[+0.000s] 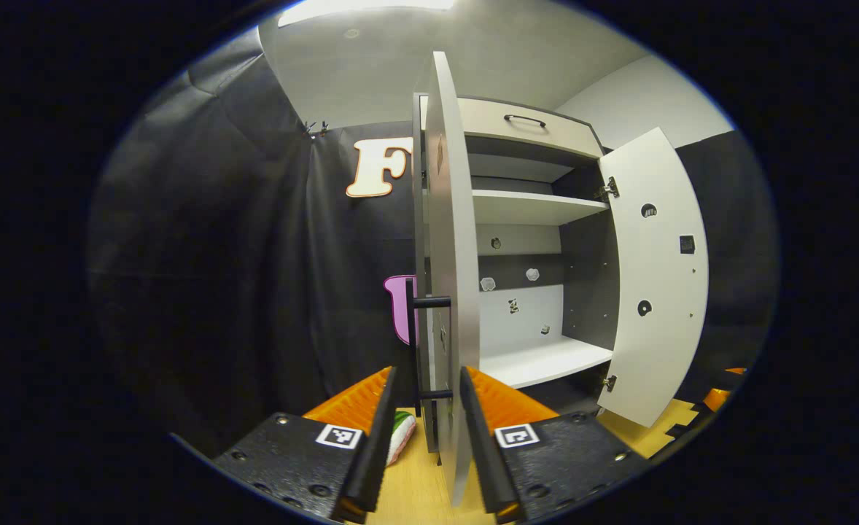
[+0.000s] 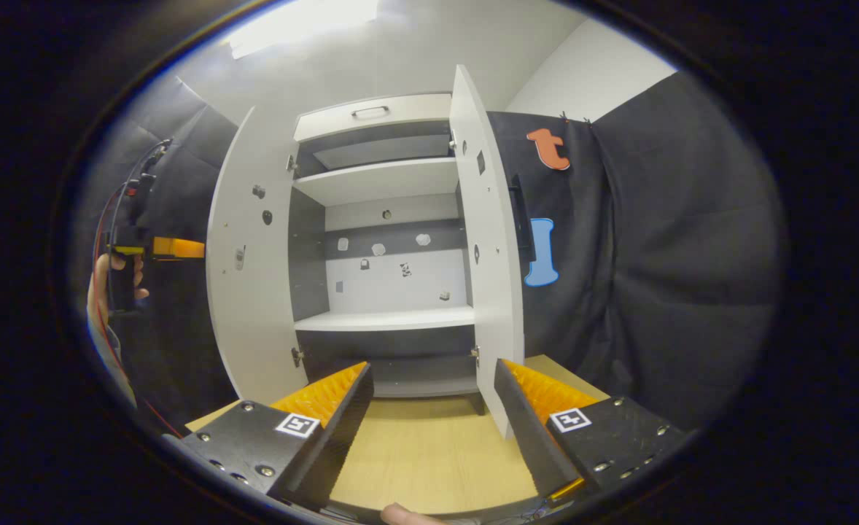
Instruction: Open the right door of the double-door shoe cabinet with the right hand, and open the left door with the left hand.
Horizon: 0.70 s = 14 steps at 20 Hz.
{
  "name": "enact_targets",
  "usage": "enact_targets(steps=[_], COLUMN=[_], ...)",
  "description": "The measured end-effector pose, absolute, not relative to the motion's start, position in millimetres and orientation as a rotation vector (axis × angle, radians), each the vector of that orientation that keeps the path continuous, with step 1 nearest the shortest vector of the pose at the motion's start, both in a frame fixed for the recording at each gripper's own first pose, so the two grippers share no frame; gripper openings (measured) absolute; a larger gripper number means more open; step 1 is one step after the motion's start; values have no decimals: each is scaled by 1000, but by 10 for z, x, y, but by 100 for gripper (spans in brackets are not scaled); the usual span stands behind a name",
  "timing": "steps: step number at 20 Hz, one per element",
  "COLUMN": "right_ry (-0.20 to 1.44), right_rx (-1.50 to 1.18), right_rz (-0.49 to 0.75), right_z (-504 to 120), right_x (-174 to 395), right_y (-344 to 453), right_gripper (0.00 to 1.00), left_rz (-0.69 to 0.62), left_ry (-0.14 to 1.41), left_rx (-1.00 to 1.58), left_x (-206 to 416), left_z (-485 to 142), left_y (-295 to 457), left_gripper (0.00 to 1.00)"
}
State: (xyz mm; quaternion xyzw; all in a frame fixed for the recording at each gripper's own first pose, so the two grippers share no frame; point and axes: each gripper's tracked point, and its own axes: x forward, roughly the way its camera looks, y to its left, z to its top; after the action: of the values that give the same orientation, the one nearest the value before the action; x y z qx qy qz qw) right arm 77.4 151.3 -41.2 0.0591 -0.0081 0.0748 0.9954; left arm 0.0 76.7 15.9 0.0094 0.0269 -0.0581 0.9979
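In the right gripper view the left gripper (image 2: 181, 249), held in a hand (image 2: 105, 288), sits just beside the flat, matte white left door (image 2: 251, 262), swung wide. The shoe cabinet (image 2: 386, 240) stands open on a pale wood-grain floor (image 2: 429, 452), smooth shelves bare. The right door (image 2: 489, 240) is open too. The right gripper (image 2: 433, 430) has ridged jaws apart, gripping nothing; the left gripper's jaws straddle the left door's edge, apart

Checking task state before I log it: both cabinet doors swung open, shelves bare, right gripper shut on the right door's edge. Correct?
Not quite. The right gripper is open with nothing between its fingers; the right door stands just beyond its right finger, as the right gripper view shows. The rest holds: the left door is open too and the shelves are bare.
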Motion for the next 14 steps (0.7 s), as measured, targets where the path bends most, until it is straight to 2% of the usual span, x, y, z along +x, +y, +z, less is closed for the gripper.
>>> enact_targets(steps=[2, 4, 5, 6, 14], right_ry=[-22, -32, -39, -47, -78], right_rx=[124, 118, 115, 113, 121], right_rz=[149, 154, 154, 153, 155], right_z=[-374, -321, -284, -250, -12], right_x=[767, 752, 746, 740, 729], right_y=[1537, 1551, 1558, 1558, 1600], right_gripper=[99, 99, 99, 99, 99], left_rz=[-93, -78, -72, -70, -94], left_ry=[31, 17, 15, 16, 65], left_rx=[23, 6, -10, -25, -19], left_x=[-123, -232, -276, -304, -514], left_z=[252, 305, 308, 294, -210], left_y=[737, 667, 641, 601, 37], left_gripper=[77, 86, 95, 99, 99])
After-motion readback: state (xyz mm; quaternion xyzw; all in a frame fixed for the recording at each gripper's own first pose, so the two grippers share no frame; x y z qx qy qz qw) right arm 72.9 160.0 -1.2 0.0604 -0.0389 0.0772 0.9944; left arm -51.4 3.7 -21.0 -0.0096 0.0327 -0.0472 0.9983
